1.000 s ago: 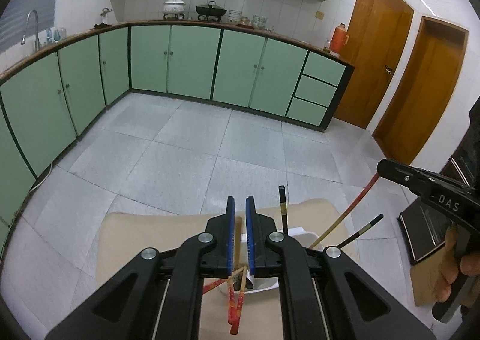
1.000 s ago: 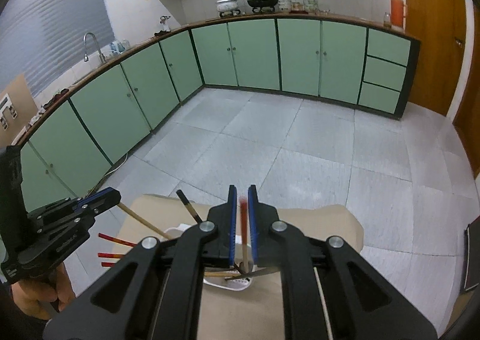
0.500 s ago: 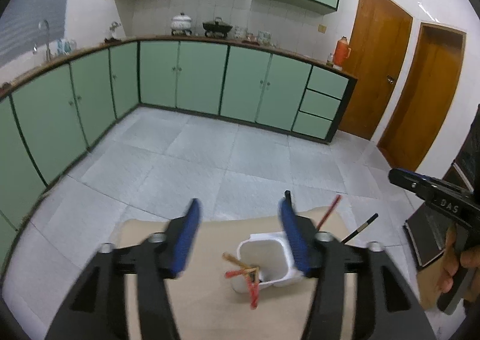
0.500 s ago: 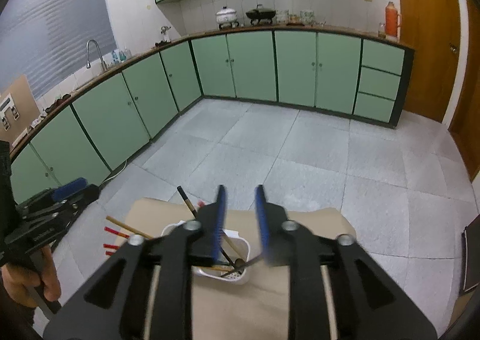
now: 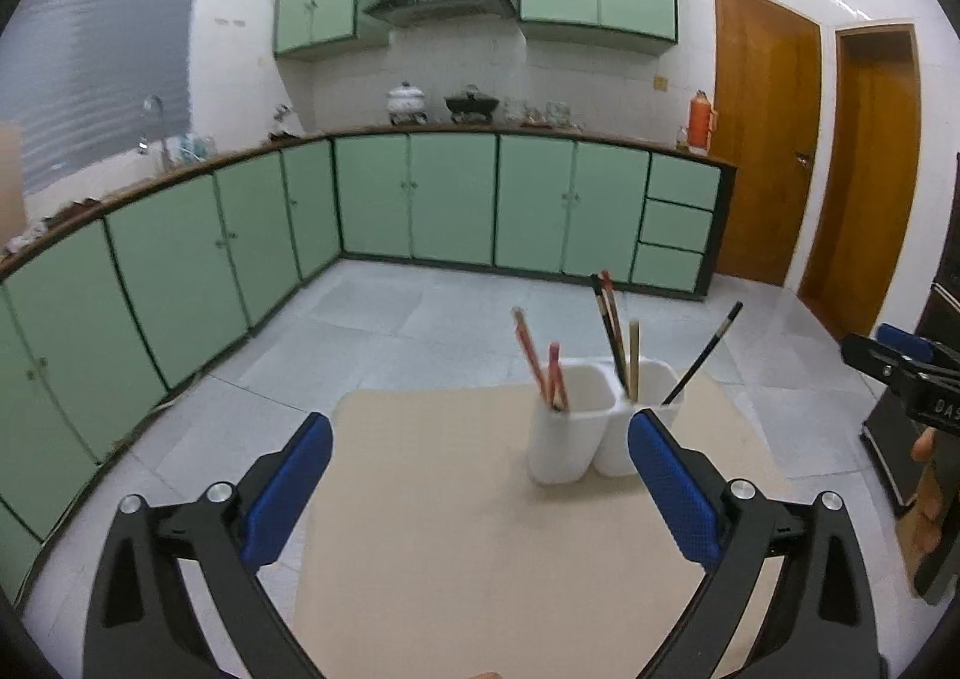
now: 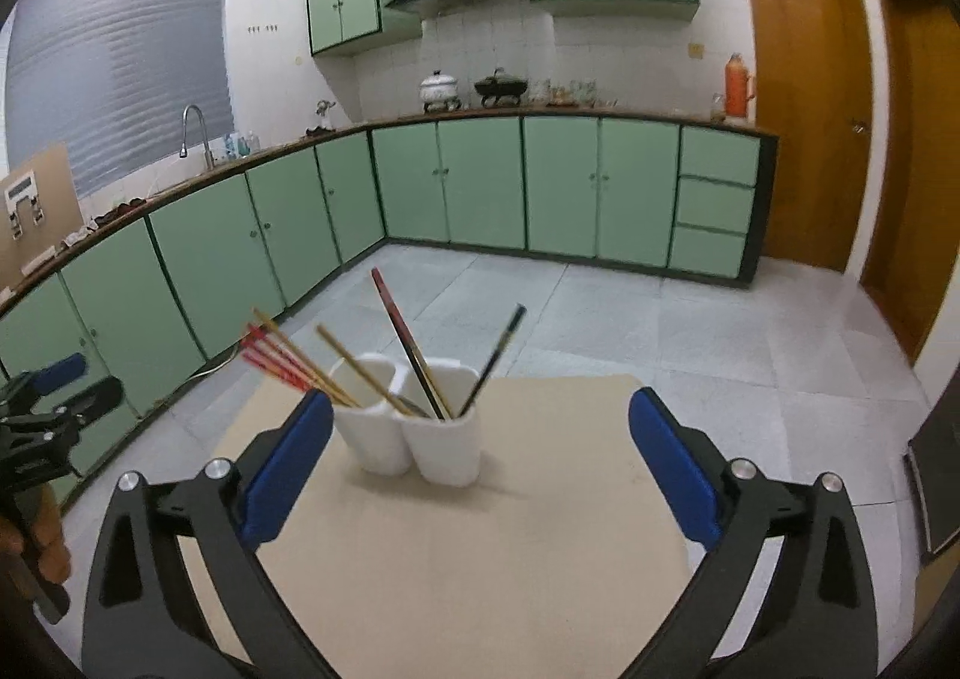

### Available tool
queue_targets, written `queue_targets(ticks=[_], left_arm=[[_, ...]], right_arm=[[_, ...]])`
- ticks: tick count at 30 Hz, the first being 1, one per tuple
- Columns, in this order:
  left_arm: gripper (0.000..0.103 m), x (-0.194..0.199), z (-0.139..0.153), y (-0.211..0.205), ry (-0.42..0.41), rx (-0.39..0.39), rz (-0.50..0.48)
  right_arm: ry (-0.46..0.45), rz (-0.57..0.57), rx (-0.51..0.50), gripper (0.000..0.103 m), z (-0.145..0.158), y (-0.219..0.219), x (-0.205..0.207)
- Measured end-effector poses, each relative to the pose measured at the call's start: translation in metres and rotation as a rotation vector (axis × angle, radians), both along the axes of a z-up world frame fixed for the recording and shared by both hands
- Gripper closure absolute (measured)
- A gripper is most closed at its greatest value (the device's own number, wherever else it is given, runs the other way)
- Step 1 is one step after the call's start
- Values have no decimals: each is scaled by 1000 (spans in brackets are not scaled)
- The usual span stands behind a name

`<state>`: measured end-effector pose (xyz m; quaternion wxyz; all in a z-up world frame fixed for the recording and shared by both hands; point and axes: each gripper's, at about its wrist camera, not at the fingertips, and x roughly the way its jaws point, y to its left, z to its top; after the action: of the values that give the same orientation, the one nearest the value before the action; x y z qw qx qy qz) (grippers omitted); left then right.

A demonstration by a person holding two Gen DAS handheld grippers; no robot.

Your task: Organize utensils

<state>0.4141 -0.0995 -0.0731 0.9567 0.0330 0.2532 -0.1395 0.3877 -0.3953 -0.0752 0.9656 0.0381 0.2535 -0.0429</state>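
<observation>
A white two-compartment holder (image 5: pixel 591 427) stands upright on the beige surface (image 5: pixel 456 499), towards its far side; in the left wrist view the near-left compartment carries red chopsticks (image 5: pixel 540 361) leaning together, and the compartment beside it carries dark chopsticks (image 5: pixel 609 331), a yellowish one (image 5: pixel 633 358), and a single black chopstick (image 5: pixel 705 358) tilted out to the right; in the right wrist view the same holder (image 6: pixel 414 433) shows red chopsticks (image 6: pixel 279 364) and pale wooden ones fanning out to the left of one cup, with a dark red-tipped chopstick (image 6: pixel 408 340) and a black one (image 6: pixel 495 358) in the other; all utensils stand inside the cups; the left gripper (image 5: pixel 480 490) has its jaws spread wide and empty, short of the holder; the right gripper (image 6: pixel 480 469) likewise holds its jaws wide apart with nothing between them, the holder just beyond its left jaw.
</observation>
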Motion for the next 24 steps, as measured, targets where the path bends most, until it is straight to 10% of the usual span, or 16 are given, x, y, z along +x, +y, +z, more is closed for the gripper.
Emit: queue_targets(ticks=[7,24], left_arm=[[6,-67,-9,17,-8,-35,9],[6,-214,9,65,-12,-66,63]], right_arm=[[-45,-159,-70,6,-11,31,-79],[-44,-111,-86,6,3,91,-209]])
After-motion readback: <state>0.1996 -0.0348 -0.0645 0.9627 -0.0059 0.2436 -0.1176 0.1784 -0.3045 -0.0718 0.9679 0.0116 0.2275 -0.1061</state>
